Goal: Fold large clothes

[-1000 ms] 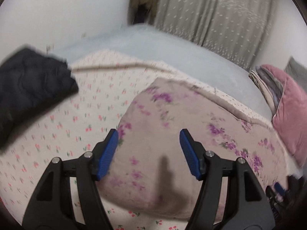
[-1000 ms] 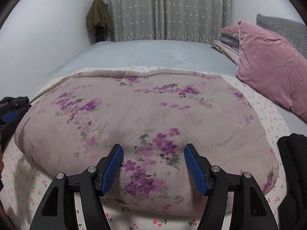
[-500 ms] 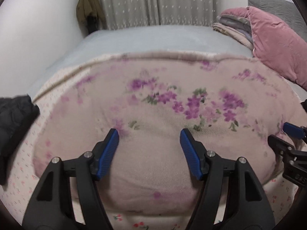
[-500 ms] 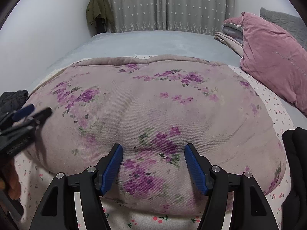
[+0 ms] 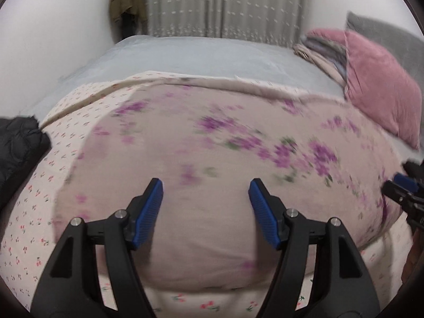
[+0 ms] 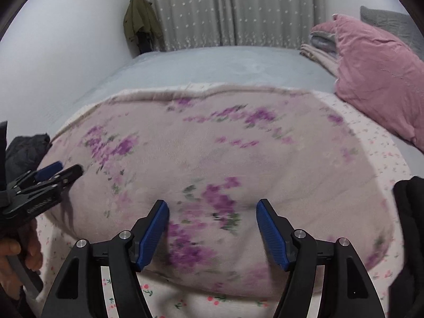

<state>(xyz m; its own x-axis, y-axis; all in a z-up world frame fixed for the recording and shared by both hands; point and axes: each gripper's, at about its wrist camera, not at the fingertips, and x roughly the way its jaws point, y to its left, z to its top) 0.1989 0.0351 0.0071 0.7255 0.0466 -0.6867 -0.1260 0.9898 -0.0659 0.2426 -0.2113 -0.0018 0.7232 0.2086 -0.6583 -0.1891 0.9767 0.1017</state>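
Observation:
A pale pink cloth with purple flowers (image 5: pixel 212 159) lies folded flat on a cherry-print sheet (image 5: pixel 39 212); it also fills the right wrist view (image 6: pixel 212 159). My left gripper (image 5: pixel 205 206) is open and empty over the cloth's near left part. My right gripper (image 6: pixel 212 228) is open and empty over its near right part. The left gripper also shows at the left edge of the right wrist view (image 6: pixel 57 172), and the right gripper at the right edge of the left wrist view (image 5: pixel 400 185).
A black jacket (image 5: pixel 16 153) lies left of the cloth, another dark garment (image 6: pixel 410 225) at the right. A pink pillow (image 6: pixel 376 76) and folded blankets (image 6: pixel 320 45) sit at the back right. Grey bedding (image 6: pixel 212 66), curtains and a hanging green coat (image 6: pixel 140 21) lie beyond.
The left gripper swung right from the sheet's left side to face the flowered cloth. Both views now are blurred by motion. Both grippers stay open.

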